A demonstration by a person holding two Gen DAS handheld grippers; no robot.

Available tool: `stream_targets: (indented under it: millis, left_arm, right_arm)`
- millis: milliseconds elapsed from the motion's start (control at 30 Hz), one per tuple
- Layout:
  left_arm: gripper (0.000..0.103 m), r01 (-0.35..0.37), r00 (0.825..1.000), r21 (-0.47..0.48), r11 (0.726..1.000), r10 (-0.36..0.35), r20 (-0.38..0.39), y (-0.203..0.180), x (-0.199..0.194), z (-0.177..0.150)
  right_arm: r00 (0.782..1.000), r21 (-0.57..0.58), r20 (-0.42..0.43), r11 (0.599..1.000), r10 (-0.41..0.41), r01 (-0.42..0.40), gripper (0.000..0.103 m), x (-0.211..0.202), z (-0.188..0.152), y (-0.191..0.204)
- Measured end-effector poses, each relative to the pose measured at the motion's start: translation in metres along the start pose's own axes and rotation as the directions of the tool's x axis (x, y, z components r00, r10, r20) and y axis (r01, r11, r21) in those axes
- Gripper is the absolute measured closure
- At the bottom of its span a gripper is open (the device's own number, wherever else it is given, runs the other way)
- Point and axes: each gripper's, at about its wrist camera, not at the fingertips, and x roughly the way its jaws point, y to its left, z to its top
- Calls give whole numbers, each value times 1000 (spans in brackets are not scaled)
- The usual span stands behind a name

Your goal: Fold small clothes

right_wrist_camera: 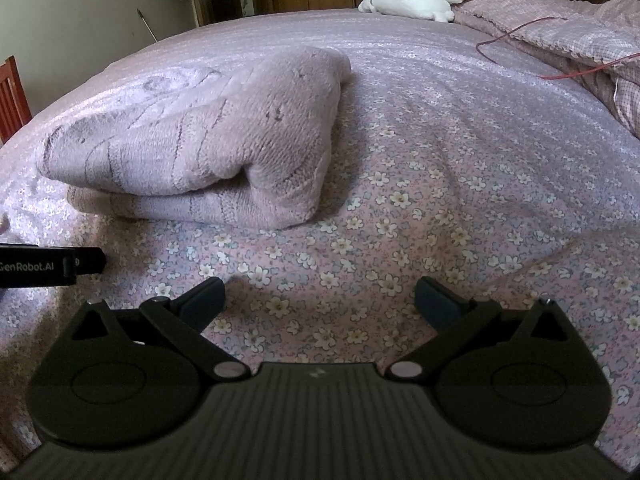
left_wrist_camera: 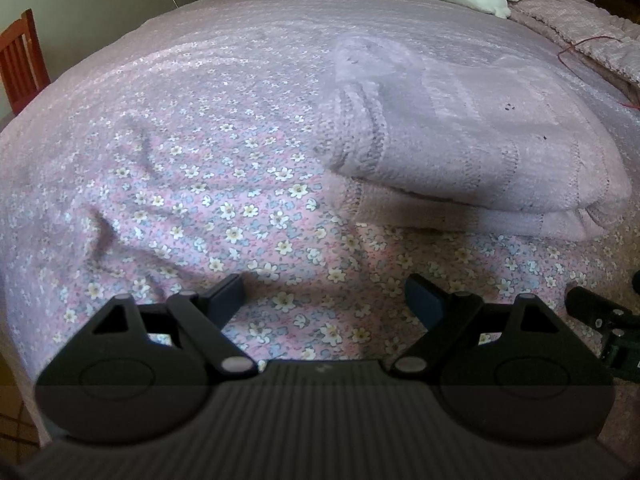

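My pale lilac knitted garment (left_wrist_camera: pixel 472 148) lay folded double on the floral pink bed (left_wrist_camera: pixel 200 184). My left hand-held gripper (left_wrist_camera: pixel 324 300) and right hand-held gripper (right_wrist_camera: pixel 320 300) hung released just before it. I judged one last fold or smoothing remained.

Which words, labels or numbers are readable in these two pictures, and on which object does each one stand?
"GenRobot.AI": white letters on the black body of the left gripper, at the left edge of the right wrist view; the "G" is partly cut off.
No other readable text shows in either view.
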Motion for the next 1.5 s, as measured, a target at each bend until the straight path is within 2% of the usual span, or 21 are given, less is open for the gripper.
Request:
stream_targets:
  millis: [1500]
  left_arm:
    - [13, -17, 1000, 19, 1000, 16, 17, -3, 2, -3]
  right_arm:
    - [1000, -2, 13, 1000, -6, 6, 0, 0, -1, 2]
